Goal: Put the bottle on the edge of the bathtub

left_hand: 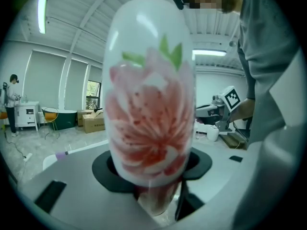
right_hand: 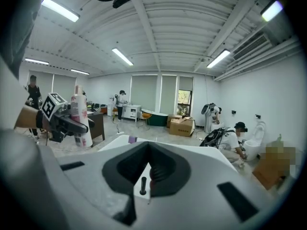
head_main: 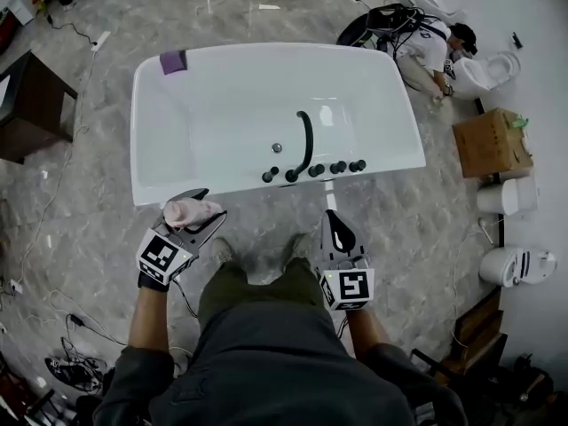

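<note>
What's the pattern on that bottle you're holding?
The bottle is white with a big pink-red flower and green leaves, clearest in the left gripper view.

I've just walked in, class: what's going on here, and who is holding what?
A person stands at the near side of a white bathtub with a gripper in each hand. The left gripper is shut on a flower-printed bottle, held just short of the tub's near edge. The right gripper is shut and empty. The bottle is not yet on the edge.
</note>
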Demonstrator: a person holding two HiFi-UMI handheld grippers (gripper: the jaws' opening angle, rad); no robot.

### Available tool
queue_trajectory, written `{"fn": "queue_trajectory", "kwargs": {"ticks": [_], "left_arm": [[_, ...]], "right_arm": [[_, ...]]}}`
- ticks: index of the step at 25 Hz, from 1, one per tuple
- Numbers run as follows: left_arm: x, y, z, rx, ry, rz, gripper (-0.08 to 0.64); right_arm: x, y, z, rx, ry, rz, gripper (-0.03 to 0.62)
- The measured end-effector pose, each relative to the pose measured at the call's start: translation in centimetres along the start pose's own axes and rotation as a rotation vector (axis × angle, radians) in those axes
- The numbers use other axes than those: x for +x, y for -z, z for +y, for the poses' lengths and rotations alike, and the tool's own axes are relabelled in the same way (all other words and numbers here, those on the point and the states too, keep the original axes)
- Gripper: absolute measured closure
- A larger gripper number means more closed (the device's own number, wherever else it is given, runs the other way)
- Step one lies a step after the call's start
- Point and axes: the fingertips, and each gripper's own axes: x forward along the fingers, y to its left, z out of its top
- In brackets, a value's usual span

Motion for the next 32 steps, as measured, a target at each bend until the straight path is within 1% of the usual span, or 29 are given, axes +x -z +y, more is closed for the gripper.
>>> {"fn": "queue_trajectory", "kwargs": {"ticks": [2, 6, 8, 11, 14, 22, 26, 32], "left_arm": [[1.7, 0.1, 0.9, 0.001, -0.035, 0.001, 0.325], [3.9, 1.4, 2.7, 0.029, -0.087, 0.025, 0.325], [4.8, 2.5, 3.0, 0.041, -0.095, 0.039, 0.325], [6.7, 4.6, 3.3, 0.049, -0.087, 0.054, 0.325], [8.9, 7.2, 4.2, 0.066, -0.069, 0.063, 0.325], [14.7, 15.4, 5.6, 0.143, 0.016, 0.092, 0.325], [17.3, 19.7, 6.2, 0.156, 0.049, 0.101, 0.325], [20.9, 24.9, 6.7, 0.183, 0.108, 0.114, 0.325]], "right_arm": [[1.6, -0.1, -1.0, 0.0, -0.052, -0.02, 0.592], [5.4, 0.4, -1.2, -0.047, -0.174, -0.036, 0.592], [6.5, 1.1, -1.6, -0.054, -0.207, -0.034, 0.592], [7.4, 2.6, -2.1, -0.052, -0.226, -0.035, 0.592], [8.7, 4.6, -2.3, -0.061, -0.226, -0.024, 0.592], [11.6, 11.8, -3.4, -0.055, -0.174, 0.022, 0.592], [12.9, 15.2, -3.8, -0.057, -0.149, 0.038, 0.592], [14.9, 19.2, -4.7, -0.069, -0.12, 0.048, 0.592]]}}
